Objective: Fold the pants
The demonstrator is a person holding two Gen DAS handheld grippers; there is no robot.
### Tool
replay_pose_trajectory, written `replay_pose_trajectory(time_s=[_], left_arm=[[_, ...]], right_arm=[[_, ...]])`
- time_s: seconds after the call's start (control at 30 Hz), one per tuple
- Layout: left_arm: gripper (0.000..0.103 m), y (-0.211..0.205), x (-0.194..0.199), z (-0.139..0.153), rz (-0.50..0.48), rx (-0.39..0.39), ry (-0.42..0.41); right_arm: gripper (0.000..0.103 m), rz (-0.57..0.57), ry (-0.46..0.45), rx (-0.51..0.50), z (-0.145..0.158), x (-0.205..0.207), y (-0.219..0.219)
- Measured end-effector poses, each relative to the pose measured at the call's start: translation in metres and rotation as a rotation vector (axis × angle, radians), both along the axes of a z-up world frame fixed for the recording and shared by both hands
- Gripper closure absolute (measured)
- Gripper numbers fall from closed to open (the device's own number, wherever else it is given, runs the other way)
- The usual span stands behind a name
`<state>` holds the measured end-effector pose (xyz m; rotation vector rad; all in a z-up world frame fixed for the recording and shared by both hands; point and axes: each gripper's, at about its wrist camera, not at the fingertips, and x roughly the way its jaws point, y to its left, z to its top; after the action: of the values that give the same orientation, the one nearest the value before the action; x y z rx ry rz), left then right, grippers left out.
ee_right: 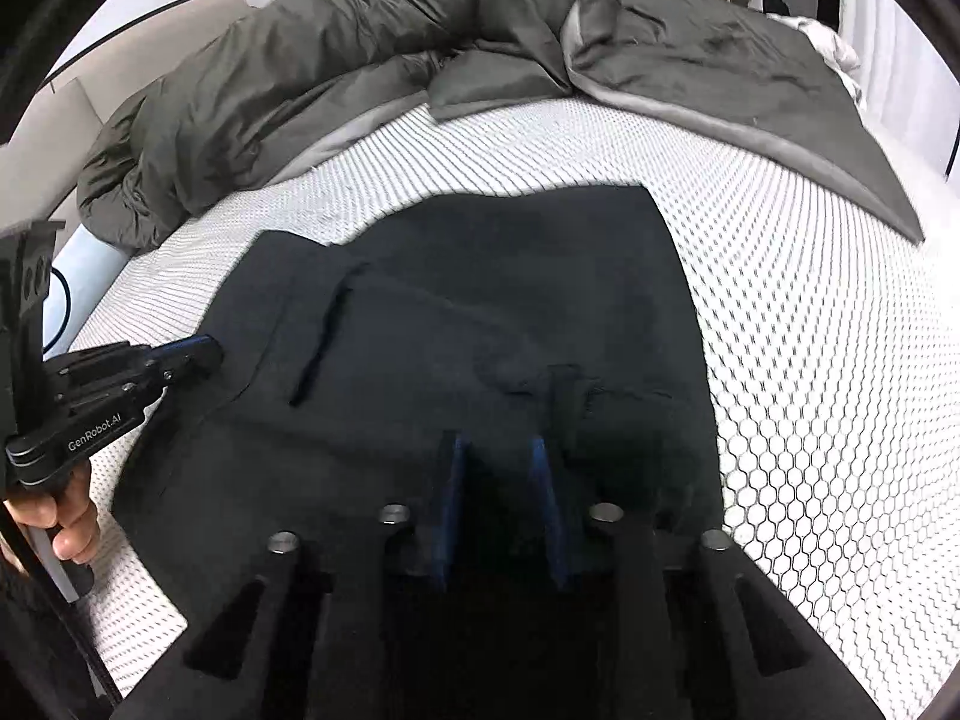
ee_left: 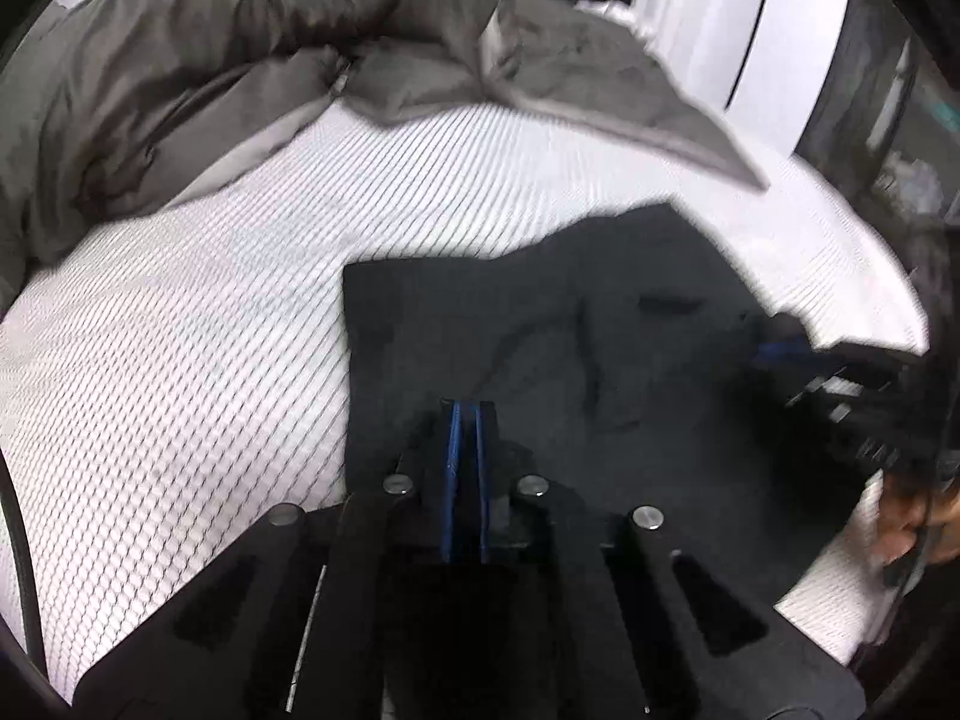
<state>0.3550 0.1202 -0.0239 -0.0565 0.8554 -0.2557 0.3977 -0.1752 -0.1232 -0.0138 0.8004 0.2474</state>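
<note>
On the bed, over the white honeycomb-textured mattress cover (ee_right: 810, 360), the dark charcoal fabric pants (ee_right: 480, 312) lie in a fairly compact, squarish bundle, so I'd guess we're at a late fold or just tidying the stack. In the left wrist view the left gripper (ee_left: 467, 420) has its blue pads pressed together down at 6 o'clock, right over the pants' near edge, but I can't tell if it's actually pinching cloth or just clenched on nothing. The right gripper (ee_right: 497, 450) sits with its fingers spread apart, released, hovering over the near part of the pants. Next move probably needs the right one to get hold of an edge so both can lift together. The crumpled grey duvet (ee_right: 312, 72) bunches at 11 to 12 o'clock. The black-on-black makes layers and waistband really hard to make out, and the near hem is hidden under the gripper bodies.
</note>
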Motion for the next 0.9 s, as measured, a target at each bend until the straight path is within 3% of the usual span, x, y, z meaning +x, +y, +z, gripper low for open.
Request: replay_pose_trajectory(time_s=[0.1,0.17,0.23,0.3,0.37,0.43,0.53,0.6,0.73,0.8,0.9], left_arm=[[0.099,-0.013,0.022,0.014,-0.037,0.011,-0.015],[0.099,-0.023,0.048,0.007,-0.052,0.036,0.034],[0.099,-0.026,0.069,-0.007,-0.047,0.051,0.094],[0.099,-0.020,0.078,-0.016,-0.061,0.053,0.104],[0.099,-0.006,0.070,-0.016,-0.051,0.027,0.082],[0.099,0.010,0.053,-0.015,-0.003,0.059,0.066],[0.098,0.022,0.022,-0.006,0.055,0.048,0.061],[0.098,0.019,-0.008,0.007,0.047,0.007,0.032],[0.069,-0.010,-0.064,0.004,-0.015,-0.013,-0.003],[0.068,-0.027,-0.071,-0.017,-0.035,0.054,0.028],[0.067,-0.031,-0.089,-0.021,-0.057,0.147,-0.001]], right_arm=[[0.073,0.044,-0.020,0.026,0.010,0.006,0.020],[0.072,0.058,-0.004,0.009,0.010,0.026,0.036],[0.072,0.045,0.044,0.011,0.002,0.050,0.045],[0.073,0.023,0.105,-0.026,-0.009,0.063,0.042],[0.073,-0.001,0.100,-0.091,-0.015,0.057,0.029],[0.076,-0.041,0.076,-0.109,-0.015,0.037,-0.004],[0.078,-0.006,0.055,0.067,-0.005,0.008,-0.039],[0.070,-0.013,0.026,0.106,0.007,-0.014,-0.050],[0.063,-0.009,-0.041,0.121,0.020,-0.069,-0.053],[0.061,0.076,-0.029,0.125,0.009,-0.085,-0.032],[0.062,0.119,0.017,-0.041,-0.018,-0.086,-0.005]])
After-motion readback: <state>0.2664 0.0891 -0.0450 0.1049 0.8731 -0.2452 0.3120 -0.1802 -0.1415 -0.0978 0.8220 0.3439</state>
